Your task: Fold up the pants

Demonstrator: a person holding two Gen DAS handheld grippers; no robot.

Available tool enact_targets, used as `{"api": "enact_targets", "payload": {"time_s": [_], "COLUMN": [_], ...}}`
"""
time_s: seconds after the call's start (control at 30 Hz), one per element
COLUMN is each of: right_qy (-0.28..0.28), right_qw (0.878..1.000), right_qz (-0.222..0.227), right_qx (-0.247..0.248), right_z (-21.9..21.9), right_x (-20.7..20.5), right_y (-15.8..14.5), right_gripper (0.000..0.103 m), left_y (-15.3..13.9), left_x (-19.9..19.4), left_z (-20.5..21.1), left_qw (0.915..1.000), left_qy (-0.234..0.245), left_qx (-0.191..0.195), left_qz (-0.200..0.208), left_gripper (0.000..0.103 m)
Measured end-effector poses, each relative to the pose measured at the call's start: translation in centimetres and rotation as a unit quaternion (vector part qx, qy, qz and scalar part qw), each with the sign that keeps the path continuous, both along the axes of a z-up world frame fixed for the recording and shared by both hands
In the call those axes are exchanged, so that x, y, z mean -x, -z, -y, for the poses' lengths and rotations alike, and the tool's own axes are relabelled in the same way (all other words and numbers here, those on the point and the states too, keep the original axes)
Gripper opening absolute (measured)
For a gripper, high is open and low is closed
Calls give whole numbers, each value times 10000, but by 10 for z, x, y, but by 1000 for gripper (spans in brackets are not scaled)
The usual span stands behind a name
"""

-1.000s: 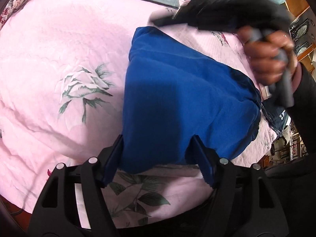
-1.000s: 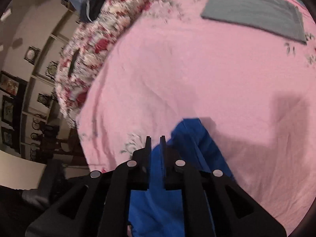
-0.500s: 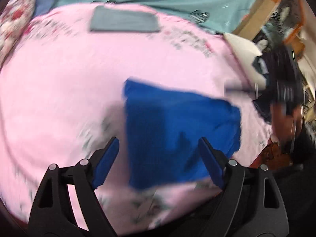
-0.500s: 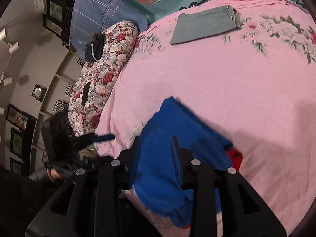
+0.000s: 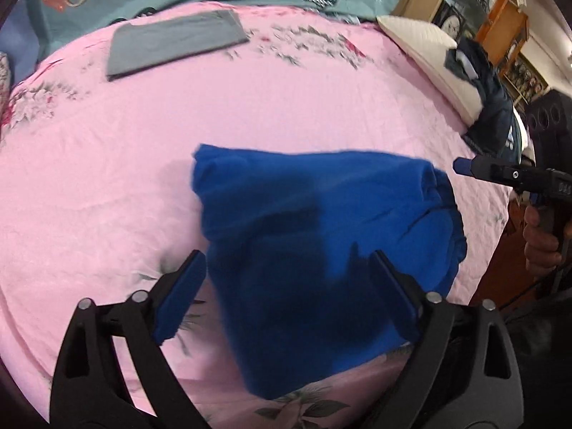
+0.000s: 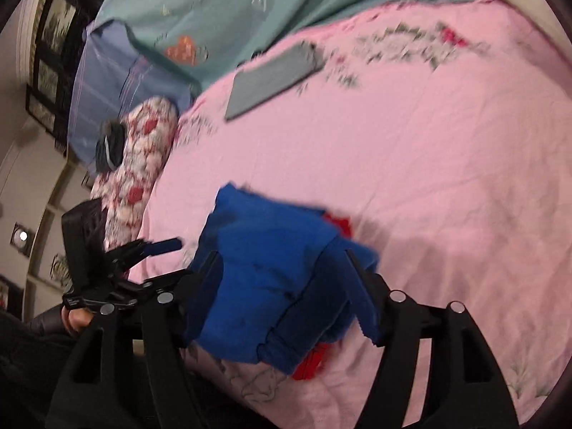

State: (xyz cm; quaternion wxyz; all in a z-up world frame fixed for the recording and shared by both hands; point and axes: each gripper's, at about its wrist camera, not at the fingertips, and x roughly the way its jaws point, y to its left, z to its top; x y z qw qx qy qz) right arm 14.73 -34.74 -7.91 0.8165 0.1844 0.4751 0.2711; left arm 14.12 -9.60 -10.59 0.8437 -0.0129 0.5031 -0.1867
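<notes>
The bed (image 5: 107, 193), covered by a pink flowered sheet, is seen across most of both views, and the folded blue pants (image 5: 321, 243) are laid on it in the lower middle of the frame, near its lower edge. A folded grey cloth (image 5: 171, 43) is seen flat on the sheet in the upper left of the left view. The left hand-held gripper (image 5: 289, 300) and the right hand-held gripper (image 6: 286, 286) are both held wide apart above the pants, with nothing gripped.
</notes>
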Motion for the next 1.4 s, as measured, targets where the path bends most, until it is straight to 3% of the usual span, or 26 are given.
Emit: {"api": "enact_targets", "payload": {"time_s": [0.1,0.23,0.4,0.77,0.93,1.03,1.13,1.23,1.4], "right_qy": [310,141,-151,-918,-1140,-1220,-1311,-1489,-1859], "right_qw": [9989,9964,9953,9882,9856,9840,9828,9818,9771], "right_qz": [-176,-557,-719,-1052,-849,-957,-888,-577,236], "right_qx": [305,626,633,628,910,876,948,1026,1013], "right_z": [3,-4,-13,-35,-47,-49,-53,-56,-63], "right_x": [-12,-29,-39,-63,-60,-61,-59,-52,-36], "right_y": [11,34,44,68,68,68,61,42,-6], "right_gripper": [70,70,70,70,68,47,38,32,30], "left_y": [-1,18,36,47,51,54,57,57,55], "left_x": [-2,-9,-3,-4,-4,-3,0,7,19], "left_z": [-14,-7,1,-3,-4,-6,-16,-26,-32], "left_qw": [9996,9984,9966,9942,9923,9904,9867,9831,9810], "left_qy": [-251,-280,-131,-421,-638,-825,-1041,-1220,-1287], "left_qx": [96,-89,-330,-248,-163,-8,324,572,857], "left_qz": [-80,-485,-744,-954,-1048,-1108,-1206,-1242,-1173], "left_gripper": [98,98,101,101,101,101,101,101,101]}}
